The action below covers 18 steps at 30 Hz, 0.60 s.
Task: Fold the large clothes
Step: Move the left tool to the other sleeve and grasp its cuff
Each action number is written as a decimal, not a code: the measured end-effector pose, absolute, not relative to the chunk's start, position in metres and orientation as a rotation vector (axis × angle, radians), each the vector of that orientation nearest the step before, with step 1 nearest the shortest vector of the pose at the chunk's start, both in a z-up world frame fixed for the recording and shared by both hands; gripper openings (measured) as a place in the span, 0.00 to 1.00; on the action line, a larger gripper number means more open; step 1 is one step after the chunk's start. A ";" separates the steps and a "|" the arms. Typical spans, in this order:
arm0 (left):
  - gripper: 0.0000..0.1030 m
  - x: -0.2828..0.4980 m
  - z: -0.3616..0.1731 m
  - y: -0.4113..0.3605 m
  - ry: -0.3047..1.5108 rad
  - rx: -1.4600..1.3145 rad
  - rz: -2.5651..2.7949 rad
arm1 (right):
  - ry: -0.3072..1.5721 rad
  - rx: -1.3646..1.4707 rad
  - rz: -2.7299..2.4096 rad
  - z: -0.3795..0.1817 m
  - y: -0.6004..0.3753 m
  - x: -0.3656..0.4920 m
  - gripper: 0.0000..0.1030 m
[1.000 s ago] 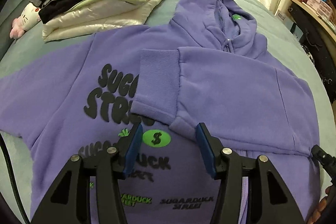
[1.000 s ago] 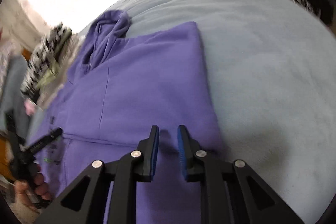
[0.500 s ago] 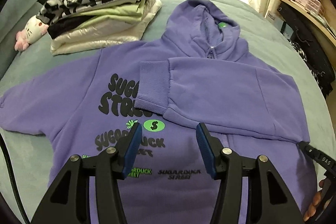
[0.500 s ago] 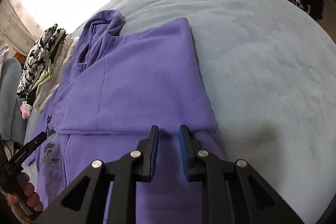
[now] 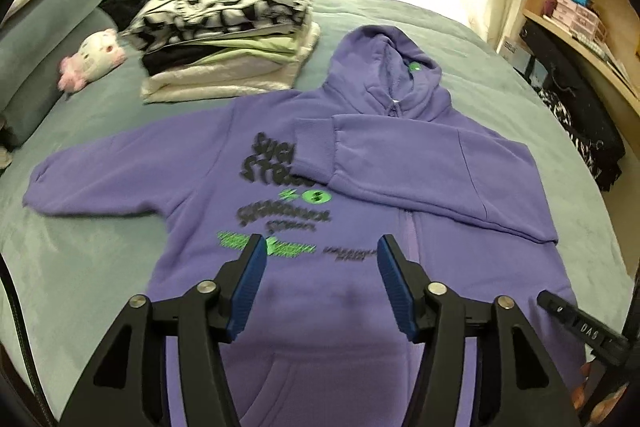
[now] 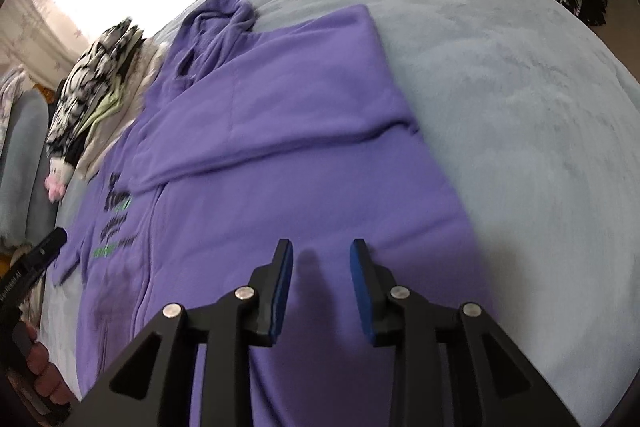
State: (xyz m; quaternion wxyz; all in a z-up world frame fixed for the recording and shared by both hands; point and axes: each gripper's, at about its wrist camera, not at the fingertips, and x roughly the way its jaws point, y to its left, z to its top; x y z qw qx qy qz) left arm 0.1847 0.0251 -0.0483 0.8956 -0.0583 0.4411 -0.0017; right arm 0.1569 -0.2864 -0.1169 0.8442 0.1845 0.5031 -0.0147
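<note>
The purple hoodie lies flat, printed front up, across the middle of the grey-green bed. One sleeve is already folded across the chest; the other sleeve is spread toward the left of the frame, likely the next fold. The left gripper hangs above the hem, jaws opening with nothing between them. The right gripper is opening too, empty. Folded clothes are stacked upper left, out of the way.
</note>
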 end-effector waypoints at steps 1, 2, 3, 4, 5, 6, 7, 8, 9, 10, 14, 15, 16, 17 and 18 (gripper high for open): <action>0.60 0.177 -0.045 0.031 0.914 -0.127 0.007 | 1.062 0.383 -0.023 -0.115 -0.282 0.154 0.29; 0.61 0.172 -0.043 0.036 0.914 -0.131 0.014 | 1.059 0.376 -0.009 -0.112 -0.276 0.149 0.29; 0.61 0.166 -0.041 0.043 0.913 -0.136 0.021 | 1.047 0.374 0.015 -0.109 -0.269 0.144 0.29; 0.61 0.158 -0.038 0.051 0.910 -0.143 0.030 | 1.036 0.375 0.040 -0.106 -0.262 0.140 0.29; 0.62 0.152 -0.036 0.058 0.908 -0.148 0.037 | 1.030 0.374 0.059 -0.103 -0.256 0.136 0.29; 0.62 0.147 -0.035 0.066 0.906 -0.155 0.045 | 1.026 0.371 0.076 -0.100 -0.250 0.133 0.34; 0.64 0.143 -0.035 0.071 0.905 -0.161 0.050 | 1.020 0.369 0.092 -0.096 -0.244 0.130 0.37; 0.65 0.136 -0.033 0.081 0.902 -0.177 0.057 | 1.013 0.369 0.107 -0.093 -0.239 0.128 0.46; 0.68 0.133 -0.033 0.086 0.901 -0.186 0.060 | 1.006 0.367 0.128 -0.089 -0.231 0.125 0.54; 0.68 0.127 -0.033 0.096 0.895 -0.200 0.068 | 1.001 0.363 0.148 -0.085 -0.224 0.124 0.57; 0.68 0.114 -0.036 0.129 0.887 -0.246 0.085 | 0.972 0.302 0.183 -0.069 -0.192 0.123 0.58; 0.68 0.112 -0.038 0.137 0.887 -0.259 0.084 | 0.966 0.278 0.191 -0.065 -0.181 0.124 0.58; 0.68 0.111 -0.040 0.145 0.889 -0.272 0.082 | 0.962 0.257 0.204 -0.062 -0.171 0.127 0.58; 0.68 0.109 -0.042 0.152 0.891 -0.285 0.081 | 0.960 0.239 0.215 -0.060 -0.162 0.129 0.58; 0.68 0.108 -0.045 0.161 0.890 -0.300 0.079 | 0.957 0.216 0.225 -0.057 -0.150 0.132 0.58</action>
